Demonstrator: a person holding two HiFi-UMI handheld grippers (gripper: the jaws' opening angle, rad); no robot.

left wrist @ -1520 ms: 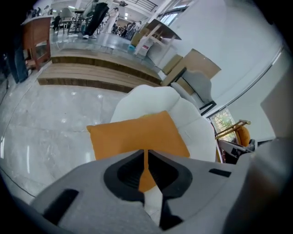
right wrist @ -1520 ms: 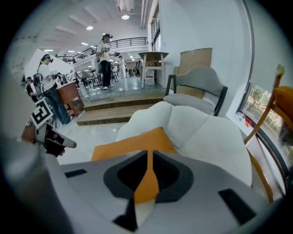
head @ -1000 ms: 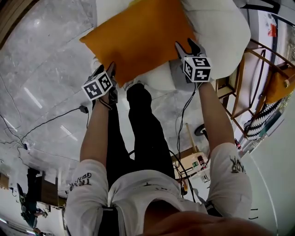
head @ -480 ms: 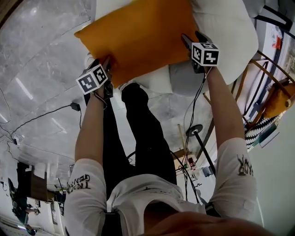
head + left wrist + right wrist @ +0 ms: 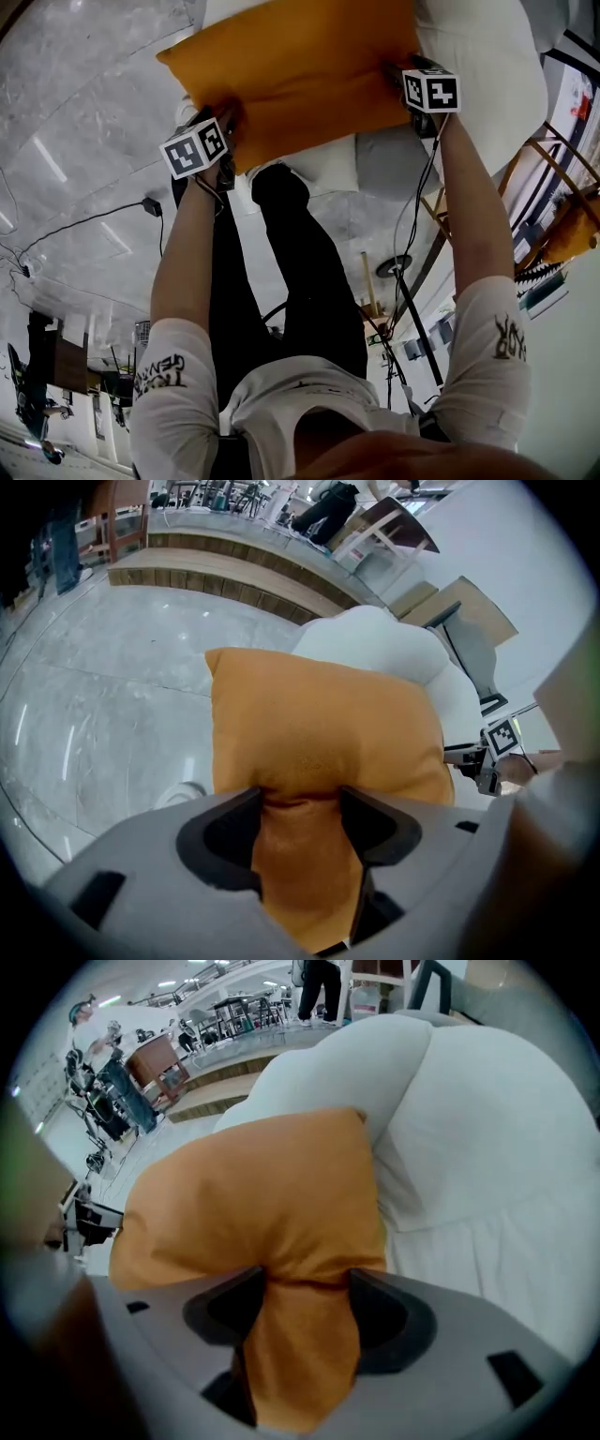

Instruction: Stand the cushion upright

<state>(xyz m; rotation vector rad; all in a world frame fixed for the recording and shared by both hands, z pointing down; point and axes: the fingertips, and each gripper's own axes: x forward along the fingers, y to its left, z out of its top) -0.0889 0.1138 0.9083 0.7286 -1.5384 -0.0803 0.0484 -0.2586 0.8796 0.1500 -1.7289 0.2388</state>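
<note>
An orange cushion (image 5: 291, 75) is held over the white padded seat (image 5: 478, 66), with one gripper at each of its near corners. My left gripper (image 5: 225, 117) pinches the left corner, and the fabric necks in between its jaws (image 5: 300, 803). At the right corner my right gripper (image 5: 398, 75) has its jaws opening, with the bunched fabric still between them (image 5: 309, 1283). In the left gripper view the cushion (image 5: 319, 733) stands broad in front of the seat (image 5: 375, 639). In the right gripper view the cushion (image 5: 253, 1204) leans against the seat (image 5: 469, 1147).
The person's dark-trousered legs (image 5: 291, 262) stand right below the cushion. A black cable (image 5: 84, 234) runs over the grey marble floor at the left. A wooden frame (image 5: 553, 187) and a round stand base (image 5: 394, 267) are at the right.
Both grippers have carried the cushion toward the top of the head view, the right one farther and to the right. The cushion now covers more of the white seat.
</note>
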